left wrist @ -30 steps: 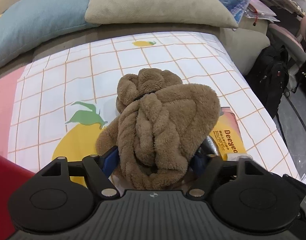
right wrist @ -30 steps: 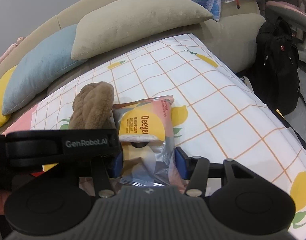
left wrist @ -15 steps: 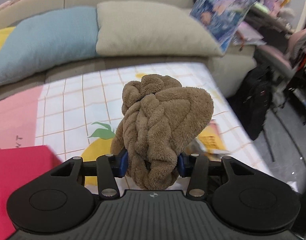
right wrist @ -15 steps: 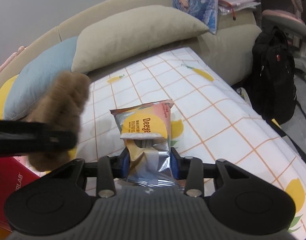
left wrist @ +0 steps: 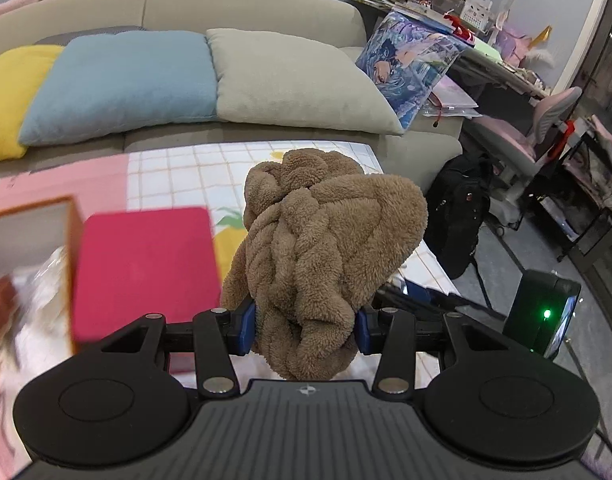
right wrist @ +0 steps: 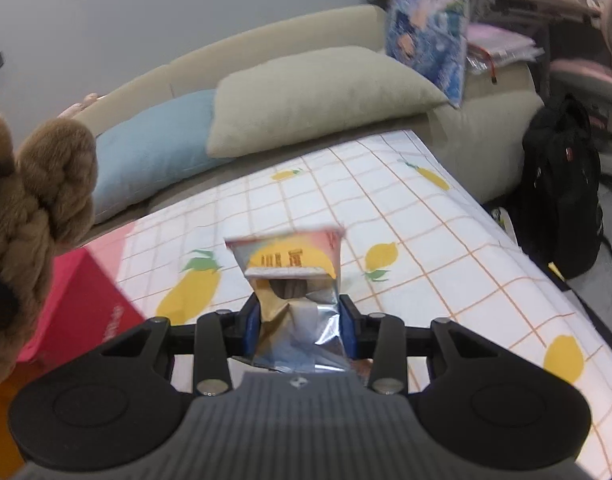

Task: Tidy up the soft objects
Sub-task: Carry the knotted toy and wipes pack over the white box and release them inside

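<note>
Since both items are lifted clear of the yellow-fruit checked sheet (right wrist: 405, 232), this reads as a carry toward the red box (left wrist: 146, 268) left of the jaws. Left gripper (left wrist: 302, 326) jaws narrowed on the brown braided plush toy (left wrist: 325, 248), squeezing its lower folds. Right gripper (right wrist: 300, 326) jaws clamp the crinkled silver-and-yellow snack pouch (right wrist: 292, 276) low. Box interior blurred, contents unclear; pouch print unreadable. Beyond: grey pillow (left wrist: 294, 80) on the sofa.
</note>
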Demonstrator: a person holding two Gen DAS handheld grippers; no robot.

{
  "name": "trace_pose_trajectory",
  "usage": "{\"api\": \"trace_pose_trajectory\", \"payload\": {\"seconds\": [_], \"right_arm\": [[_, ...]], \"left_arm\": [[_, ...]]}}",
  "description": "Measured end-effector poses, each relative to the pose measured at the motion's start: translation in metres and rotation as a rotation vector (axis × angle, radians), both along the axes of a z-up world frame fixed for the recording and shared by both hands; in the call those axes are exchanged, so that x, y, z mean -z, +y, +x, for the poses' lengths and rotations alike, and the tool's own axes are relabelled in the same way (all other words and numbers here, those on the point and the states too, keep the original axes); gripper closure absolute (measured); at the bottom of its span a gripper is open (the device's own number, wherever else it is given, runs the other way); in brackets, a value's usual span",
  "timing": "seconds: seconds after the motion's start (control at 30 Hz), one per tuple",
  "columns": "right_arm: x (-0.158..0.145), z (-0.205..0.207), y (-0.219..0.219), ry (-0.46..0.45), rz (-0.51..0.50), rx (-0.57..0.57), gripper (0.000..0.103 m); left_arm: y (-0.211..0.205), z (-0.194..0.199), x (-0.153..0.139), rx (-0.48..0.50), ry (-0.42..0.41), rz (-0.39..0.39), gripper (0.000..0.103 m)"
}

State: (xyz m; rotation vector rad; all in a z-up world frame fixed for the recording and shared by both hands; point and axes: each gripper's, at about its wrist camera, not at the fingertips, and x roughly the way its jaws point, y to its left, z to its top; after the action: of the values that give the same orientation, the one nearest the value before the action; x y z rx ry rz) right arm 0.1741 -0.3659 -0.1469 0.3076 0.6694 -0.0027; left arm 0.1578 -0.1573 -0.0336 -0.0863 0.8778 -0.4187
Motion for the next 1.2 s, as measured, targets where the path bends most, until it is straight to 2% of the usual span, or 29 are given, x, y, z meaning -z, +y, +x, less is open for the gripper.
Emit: {"api": "trace_pose_trajectory", "payload": {"seconds": [0.2, 0.43, 0.63, 0.77, 0.87, 0.97, 1.2], "right_arm": [[-0.04, -0.037, 0.036, -0.092, 0.01, -0.069, 0.066], [-0.058, -0.069, 0.088, -0.04, 0.238, -0.184, 0.066], [-0.072, -0.076, 0.139, 0.013, 0.308, -0.316, 0.066], [-0.078, -0.078, 0.171, 0.031, 0.3, -0.388, 0.066], [-0.08, -0.076, 0.192, 0.059, 0.279, -0.429, 0.065], [-0.082, -0.07, 0.216, 0.081, 0.214, -0.481, 0.065], [-0.073, -0.047, 0.259, 0.193, 0.034, -0.541, 0.065]], "left_arm": [[0.052, -0.033, -0.013, -0.056, -0.033, -0.017, 0.051], [0.125, -0.053, -0.011, -0.216, -0.031, 0.037, 0.051], [0.175, -0.062, -0.002, -0.301, -0.003, 0.131, 0.051], [0.196, -0.062, 0.014, -0.331, 0.052, 0.183, 0.051], [0.198, -0.06, 0.026, -0.32, 0.07, 0.272, 0.051], [0.2, -0.06, 0.038, -0.3, 0.101, 0.336, 0.051], [0.188, -0.062, 0.054, -0.225, 0.091, 0.506, 0.05]]}}
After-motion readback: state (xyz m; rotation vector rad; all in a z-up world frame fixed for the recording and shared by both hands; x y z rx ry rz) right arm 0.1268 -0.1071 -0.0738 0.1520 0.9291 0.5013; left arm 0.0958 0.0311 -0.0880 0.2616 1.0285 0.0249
